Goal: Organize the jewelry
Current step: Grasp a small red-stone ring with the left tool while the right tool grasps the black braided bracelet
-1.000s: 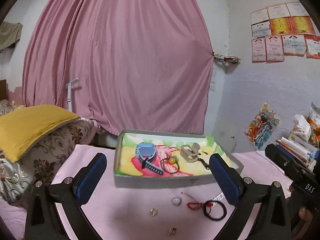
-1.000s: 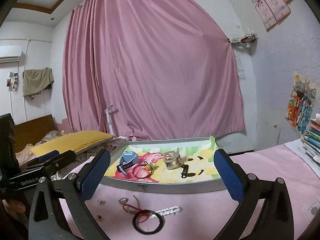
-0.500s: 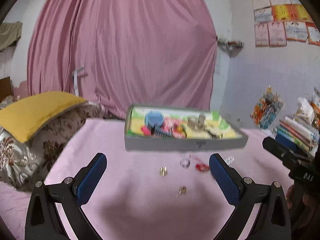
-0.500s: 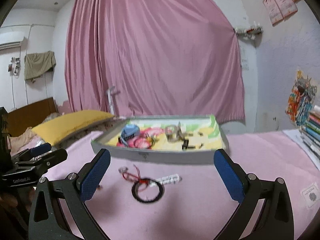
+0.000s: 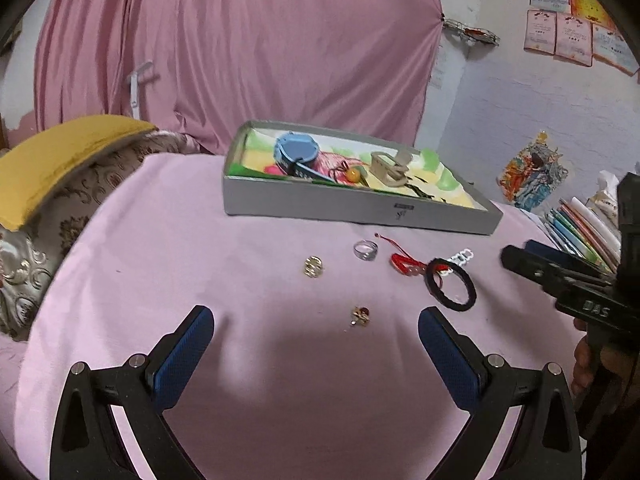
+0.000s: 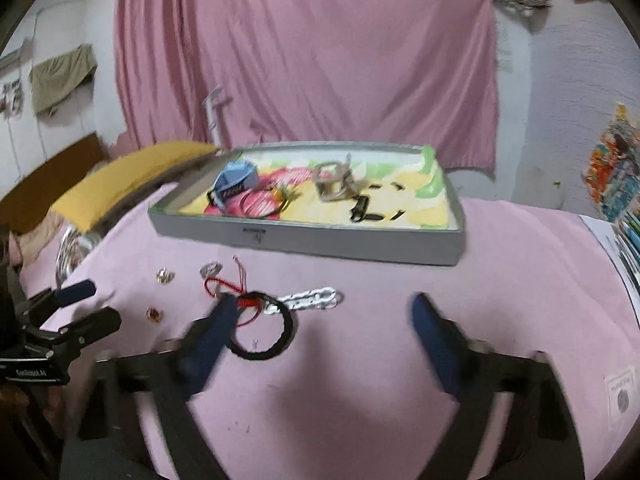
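Observation:
A grey tray with a colourful liner holds a blue watch, a beaded cord and a beige clip. Loose on the pink cloth in front lie a silver ring, a gold ring, a red-stone ring, a red cord, a black band and a white chain. My left gripper is open and empty, just short of the red-stone ring. My right gripper is open and empty, its left finger beside the black band.
A yellow pillow on a patterned cushion lies at the left. Books stack at the right edge. A pink curtain hangs behind. Each gripper shows in the other's view, the right one and the left one.
Both grippers have tilted down and moved toward the loose jewelry on the cloth. The tray now sits higher in both views. Nothing was picked up.

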The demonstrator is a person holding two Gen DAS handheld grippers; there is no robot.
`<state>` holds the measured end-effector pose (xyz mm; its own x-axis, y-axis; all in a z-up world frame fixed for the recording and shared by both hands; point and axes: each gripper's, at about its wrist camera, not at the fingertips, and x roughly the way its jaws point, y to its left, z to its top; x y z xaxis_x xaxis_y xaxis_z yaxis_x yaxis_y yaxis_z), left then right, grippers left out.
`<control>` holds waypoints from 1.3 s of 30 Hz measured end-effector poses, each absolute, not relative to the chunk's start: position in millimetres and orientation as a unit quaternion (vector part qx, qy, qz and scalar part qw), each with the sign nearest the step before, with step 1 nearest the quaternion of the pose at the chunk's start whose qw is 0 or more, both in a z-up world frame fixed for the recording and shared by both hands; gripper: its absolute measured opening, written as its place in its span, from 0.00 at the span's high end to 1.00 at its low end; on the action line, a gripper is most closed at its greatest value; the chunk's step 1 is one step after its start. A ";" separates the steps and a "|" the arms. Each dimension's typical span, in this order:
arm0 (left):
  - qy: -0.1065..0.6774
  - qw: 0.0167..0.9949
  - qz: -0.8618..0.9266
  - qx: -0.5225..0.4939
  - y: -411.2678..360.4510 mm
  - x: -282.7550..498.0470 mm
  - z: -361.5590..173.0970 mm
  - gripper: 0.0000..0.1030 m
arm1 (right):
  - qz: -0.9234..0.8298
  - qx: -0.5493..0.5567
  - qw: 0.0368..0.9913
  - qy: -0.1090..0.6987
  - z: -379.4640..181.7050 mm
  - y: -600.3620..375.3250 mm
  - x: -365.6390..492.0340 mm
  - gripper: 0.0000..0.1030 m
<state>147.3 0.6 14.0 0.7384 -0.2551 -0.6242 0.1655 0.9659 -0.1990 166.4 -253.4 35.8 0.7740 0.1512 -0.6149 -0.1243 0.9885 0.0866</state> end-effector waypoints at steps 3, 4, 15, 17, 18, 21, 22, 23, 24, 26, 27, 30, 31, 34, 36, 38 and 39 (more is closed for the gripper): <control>0.358 0.924 -0.121 -0.056 -5.6 150.8 11.1 0.15 | 0.095 0.010 0.931 0.351 28.7 -246.4 173.2 0.39; 0.361 0.923 -0.125 -0.053 -7.9 151.4 10.5 0.17 | 0.102 0.005 0.929 0.356 26.8 -243.1 175.7 0.40; 0.393 0.908 -0.143 -0.009 -34.1 162.6 7.7 0.51 | 0.150 -0.039 0.896 0.417 10.7 -220.8 195.9 0.65; 0.396 0.907 -0.142 0.001 -36.3 164.0 8.2 0.55 | 0.152 -0.053 0.891 0.424 10.3 -217.8 198.2 0.65; 0.396 0.907 -0.141 0.008 -37.2 163.7 8.4 0.57 | 0.150 -0.068 0.890 0.425 10.6 -215.0 199.3 0.66; 0.395 0.908 -0.141 0.018 -38.1 163.4 8.7 0.65 | 0.154 -0.089 0.888 0.424 12.3 -211.4 203.0 0.69; 0.395 0.907 -0.142 0.020 -37.6 164.3 8.9 0.66 | 0.157 -0.090 0.887 0.424 13.4 -211.9 204.2 0.70; 0.395 0.907 -0.143 0.021 -38.2 164.9 9.0 0.67 | 0.162 -0.090 0.886 0.424 13.8 -211.1 204.8 0.72; 0.396 0.906 -0.144 0.024 -38.9 165.6 9.1 0.69 | 0.166 -0.090 0.886 0.424 14.1 -210.7 205.0 0.75; 0.397 0.906 -0.146 0.032 -41.6 166.8 8.7 0.71 | 0.174 -0.090 0.885 0.423 14.2 -210.3 203.9 0.79; 0.397 0.905 -0.148 0.041 -44.6 166.5 8.7 0.74 | 0.177 -0.089 0.885 0.422 14.1 -210.2 203.2 0.80; 0.397 0.903 -0.155 0.054 -50.1 165.7 9.2 0.82 | 0.182 -0.083 0.884 0.423 13.9 -211.6 203.5 0.81; 0.397 0.903 -0.156 0.054 -50.9 165.5 9.6 0.83 | 0.184 -0.081 0.883 0.424 13.6 -212.4 204.2 0.81; 0.396 0.902 -0.161 0.051 -50.3 165.0 9.5 0.89 | 0.186 -0.076 0.883 0.424 12.9 -213.9 204.5 0.81; 0.396 0.903 -0.161 0.048 -49.9 164.8 9.5 0.89 | 0.186 -0.077 0.883 0.424 12.7 -213.5 203.4 0.82; 0.395 0.903 -0.164 0.040 -48.2 164.7 9.2 0.89 | 0.187 -0.080 0.883 0.424 12.6 -213.2 202.7 0.85; 0.394 0.903 -0.166 0.032 -46.7 164.7 9.1 0.89 | 0.188 -0.081 0.882 0.424 12.6 -212.7 201.6 0.89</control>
